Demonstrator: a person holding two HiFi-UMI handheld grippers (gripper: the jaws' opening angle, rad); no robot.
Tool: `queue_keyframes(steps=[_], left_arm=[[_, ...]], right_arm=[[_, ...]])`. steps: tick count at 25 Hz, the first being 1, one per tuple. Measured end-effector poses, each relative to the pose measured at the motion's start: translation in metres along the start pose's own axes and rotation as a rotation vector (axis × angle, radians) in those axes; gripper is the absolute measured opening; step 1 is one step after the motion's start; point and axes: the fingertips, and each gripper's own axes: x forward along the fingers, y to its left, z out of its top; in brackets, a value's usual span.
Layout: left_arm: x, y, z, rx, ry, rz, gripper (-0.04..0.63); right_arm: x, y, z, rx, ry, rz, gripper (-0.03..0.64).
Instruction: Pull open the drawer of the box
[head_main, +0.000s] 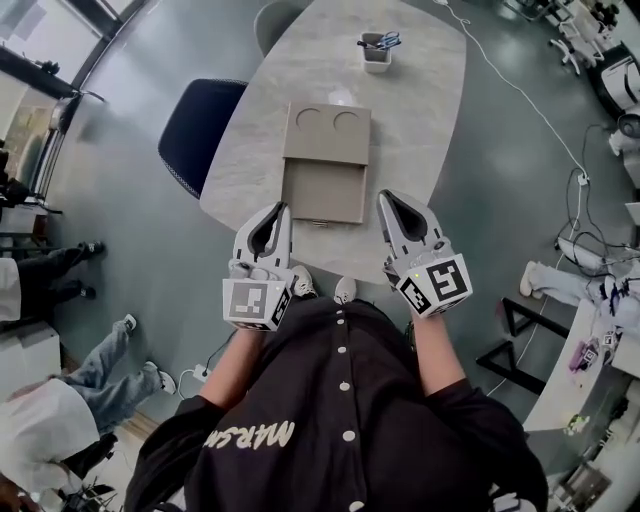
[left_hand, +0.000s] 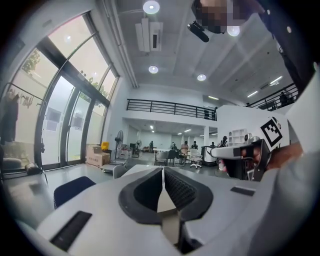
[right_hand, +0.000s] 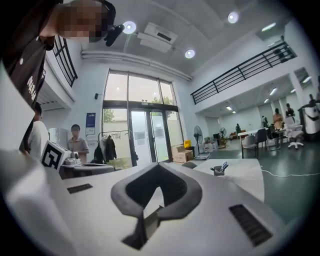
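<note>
On the marble table (head_main: 420, 120) lies a flat tan box (head_main: 327, 133) with two round recesses in its top. Its drawer (head_main: 323, 192) stands pulled out toward the table's near edge. My left gripper (head_main: 283, 207) hovers just left of the drawer's front corner and is shut on nothing. Just right of the drawer front is my right gripper (head_main: 383, 197), also shut and empty. In the left gripper view the jaws (left_hand: 162, 168) meet at the tip and point out over the room. The right gripper view shows that gripper (right_hand: 159, 165) likewise closed. Neither gripper view shows the box.
A grey cup with pens (head_main: 377, 50) stands at the table's far end, also the cup (right_hand: 218, 169) in the right gripper view. A dark blue chair (head_main: 200, 130) sits left of the table. A white cable (head_main: 520, 95) runs across the floor at right. People stand at the left.
</note>
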Motion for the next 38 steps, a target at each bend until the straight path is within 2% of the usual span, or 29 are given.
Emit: queue_keyframes(steps=[6,11,38], left_arm=[[-0.007,-0.002,0.022,0.032,-0.065,-0.002,0.025],[-0.012,-0.001,0.025,0.044,-0.073,0.015,0.025],[-0.029,-0.005,0.018,0.053,-0.059,0.044,0.025]], right_arm=[[-0.030,-0.026,0.008,0.014,-0.054,-0.140,-0.003],[-0.045,-0.037,0.007,-0.003,-0.067,-0.230,-0.003],[-0.046,-0.020,-0.006,-0.030,0.000,-0.190,-0.005]])
